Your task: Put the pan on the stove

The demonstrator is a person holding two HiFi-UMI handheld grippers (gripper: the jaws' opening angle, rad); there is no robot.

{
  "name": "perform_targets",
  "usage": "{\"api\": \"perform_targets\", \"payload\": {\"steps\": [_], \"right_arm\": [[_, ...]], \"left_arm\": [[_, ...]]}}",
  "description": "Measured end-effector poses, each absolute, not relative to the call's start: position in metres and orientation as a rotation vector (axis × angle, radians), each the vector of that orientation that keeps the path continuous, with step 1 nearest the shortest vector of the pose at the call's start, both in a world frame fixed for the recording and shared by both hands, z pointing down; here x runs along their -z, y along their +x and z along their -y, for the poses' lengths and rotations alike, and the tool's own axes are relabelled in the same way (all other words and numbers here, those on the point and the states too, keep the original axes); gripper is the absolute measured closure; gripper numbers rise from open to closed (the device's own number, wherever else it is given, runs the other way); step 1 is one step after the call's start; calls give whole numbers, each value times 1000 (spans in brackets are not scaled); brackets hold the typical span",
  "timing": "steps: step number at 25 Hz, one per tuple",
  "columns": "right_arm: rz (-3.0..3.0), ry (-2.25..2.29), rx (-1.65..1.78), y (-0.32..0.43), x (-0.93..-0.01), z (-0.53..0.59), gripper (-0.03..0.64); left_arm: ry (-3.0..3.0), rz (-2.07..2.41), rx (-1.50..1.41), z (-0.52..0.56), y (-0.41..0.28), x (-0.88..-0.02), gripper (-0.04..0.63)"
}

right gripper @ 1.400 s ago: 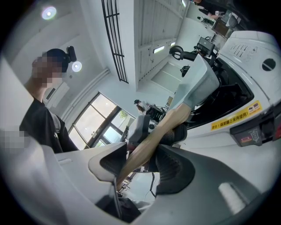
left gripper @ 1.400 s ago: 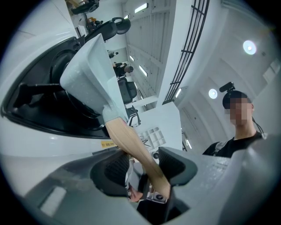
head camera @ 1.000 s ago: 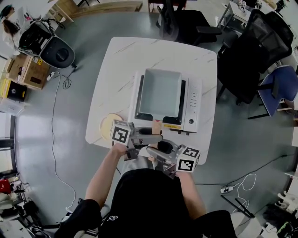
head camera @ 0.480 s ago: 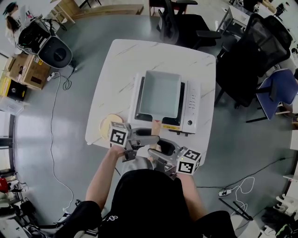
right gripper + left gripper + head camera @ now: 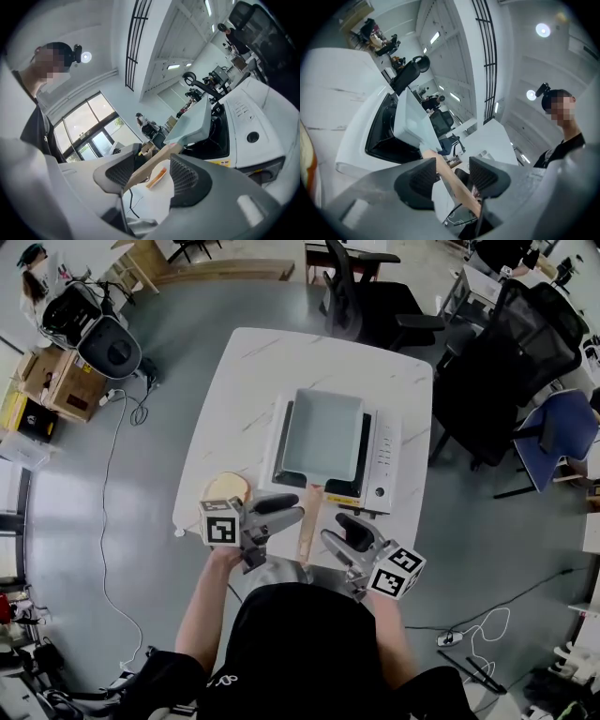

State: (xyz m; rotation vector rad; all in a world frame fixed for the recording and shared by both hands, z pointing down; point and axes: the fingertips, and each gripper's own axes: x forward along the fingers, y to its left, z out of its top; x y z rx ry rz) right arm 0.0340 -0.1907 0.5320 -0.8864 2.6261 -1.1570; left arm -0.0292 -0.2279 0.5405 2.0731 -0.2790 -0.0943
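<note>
Change: a second ago the two claws sat close together at the end of the wooden handle. They now stand apart from each other, one on each side of it, while the pan keeps its place on the stove.
Pan: square, pale grey-blue, shallow. It sits flat on the stove's black cooking surface, toward the stove's left part.
Handle: light wood. It reaches out past the stove's front edge toward the person and over the table edge.
Left claw: in front of the stove and left of the handle, pointing at it. In the left gripper view the jaws of this claw stand apart, the handle shows in the gap and neither pad presses on it.
Right claw: in front of the stove and right of the handle, close beside it. In the right gripper view the jaws of this claw are closing but are wide apart. The handle lies in line between them with space at both pads.
Stove: white, single burner, with its control strip along its right side. It stands near the table's front edge.
Wooden disc: round and flat, on the table just off the stove's front-left corner.
Office chairs: black, on the floor beyond the stove's far side.
</note>
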Motion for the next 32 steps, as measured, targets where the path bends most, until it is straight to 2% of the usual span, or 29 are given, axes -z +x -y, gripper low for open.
{"api": "perform_targets", "payload": {"steps": [3,8,17,19,22,32], "right_arm": [[-2646,-954,1085,40,-526,197,439],[-2673,-1044,973,46,-515,203,505],[-2679,-1252,798,64,-494,218,629],[-2681,-1273,775,66,-491,221,629],[-2683,-1311,736,67,-485,225,629],[-2659,-1517,563,74,-466,235,629]], "left_arm": [[2143,327,103,229,-31,-535,379],[2230,418,76,230,-28,-521,383],[2339,668,74,236,-31,-503,513],[2357,726,72,238,-33,-500,530],[2383,818,63,243,-39,-497,595],[2461,1011,2,246,-38,-479,595]]}}
